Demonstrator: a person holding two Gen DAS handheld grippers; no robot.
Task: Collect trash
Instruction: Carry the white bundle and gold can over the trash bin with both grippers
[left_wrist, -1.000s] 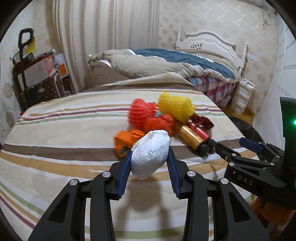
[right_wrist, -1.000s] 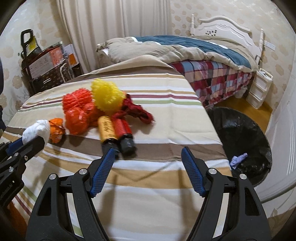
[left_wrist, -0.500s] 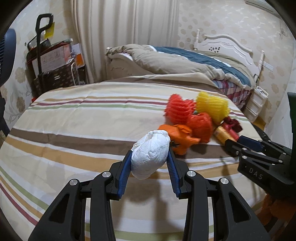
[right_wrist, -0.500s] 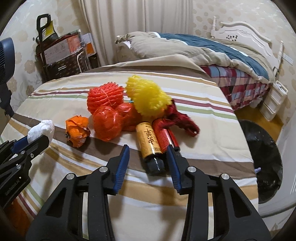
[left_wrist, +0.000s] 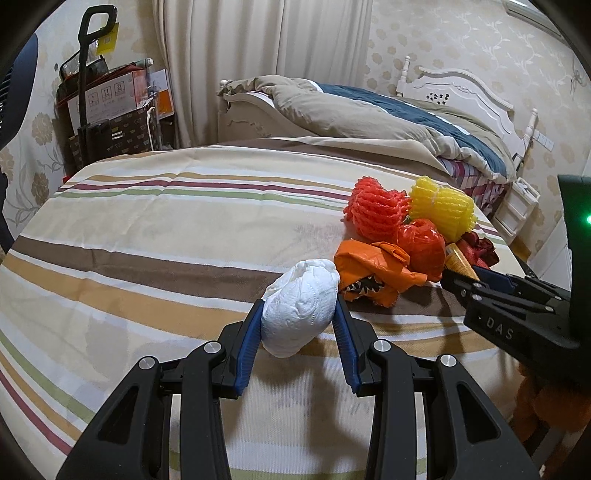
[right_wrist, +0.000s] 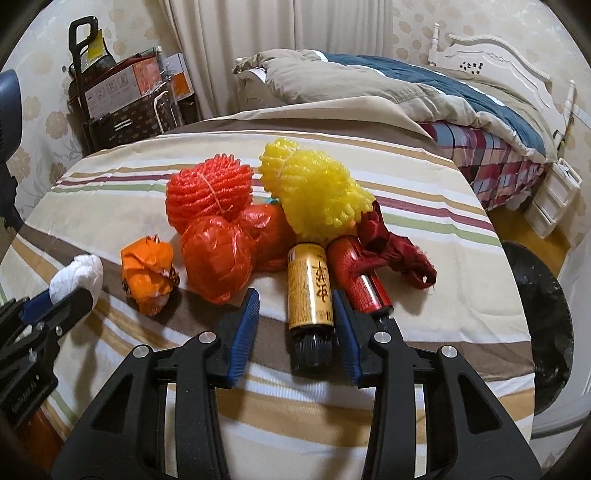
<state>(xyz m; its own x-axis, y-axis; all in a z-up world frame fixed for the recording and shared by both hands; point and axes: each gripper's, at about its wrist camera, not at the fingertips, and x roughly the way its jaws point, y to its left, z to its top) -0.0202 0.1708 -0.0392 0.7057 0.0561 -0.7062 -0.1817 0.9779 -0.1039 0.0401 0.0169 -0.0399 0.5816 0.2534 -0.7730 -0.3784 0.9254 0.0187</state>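
White tissue (left_wrist: 299, 306), crumpled into a wad, sits clamped between the blue pads of the left tongs (left_wrist: 297, 325), held above the striped tabletop (left_wrist: 147, 236). The right tongs (right_wrist: 295, 325) hang low over the trash pile, jaws partly apart: the gold bottle (right_wrist: 309, 284) lies between them, hard against the right pad and clear of the left, so nothing is gripped. Just beside it lies a red bottle (right_wrist: 360, 273) under dark red cloth (right_wrist: 391, 251). Behind are an orange net (right_wrist: 208, 192), a yellow net (right_wrist: 314, 192), orange bags (right_wrist: 218, 258) and, nearest the tissue, an orange wrapper (right_wrist: 147, 269). A black bin (right_wrist: 535, 314) stands right of the tabletop.
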